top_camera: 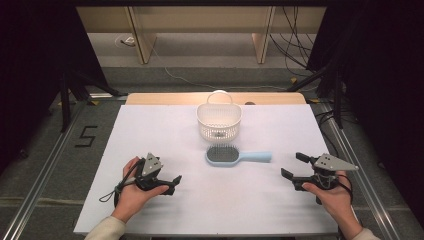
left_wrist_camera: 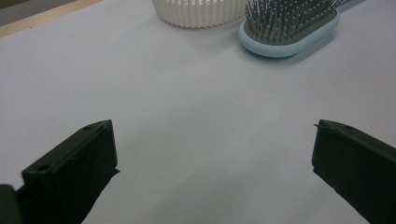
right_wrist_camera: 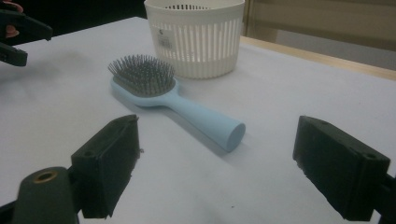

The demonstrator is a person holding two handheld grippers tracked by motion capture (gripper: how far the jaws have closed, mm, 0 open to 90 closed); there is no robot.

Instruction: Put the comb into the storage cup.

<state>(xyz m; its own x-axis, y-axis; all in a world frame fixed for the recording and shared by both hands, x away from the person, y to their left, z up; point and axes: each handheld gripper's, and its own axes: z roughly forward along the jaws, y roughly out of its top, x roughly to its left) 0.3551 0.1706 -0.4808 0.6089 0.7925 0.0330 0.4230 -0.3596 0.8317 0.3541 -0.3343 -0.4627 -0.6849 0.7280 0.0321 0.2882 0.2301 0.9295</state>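
High view: white-covered desk (top_camera: 165,125) with pale wooden far edge, on grey floor marked with a black "5" (top_camera: 86,136) at left. Near desk centre, light-blue plastic hairbrush (top_camera: 237,156) lying flat, dark bristles up, oval head toward left, handle toward right. Just behind it, apart by a narrow gap, white slatted plastic basket (top_camera: 219,121) with a hoop handle, upright; small label on its front wall, print too small to read. Left claw (top_camera: 172,182) low at left, held in a hand (top_camera: 134,192), black cable trailing from it, grey 3-cornered plate on top; well apart from brush. Right claw (top_camera: 293,167) low at right, held in the other hand (top_camera: 335,197), also capped by a grey plate, jaws aimed toward brush handle but well short of it.

Left gripper view: 2 black jaws spread wide over bare desk surface, nothing between them, so released. Brush head (left_wrist_camera: 287,28) and basket base (left_wrist_camera: 201,11) at top, side by side, close together.

Right gripper view: 2 black jaws likewise spread wide, released, empty. Brush (right_wrist_camera: 168,98) lying ahead between them, handle end nearer, not touched. Basket (right_wrist_camera: 196,37) just beyond brush head, small rectangular sticker (right_wrist_camera: 164,41) on its wall, writing illegible. Left claw at top left corner (right_wrist_camera: 18,35), farther off.
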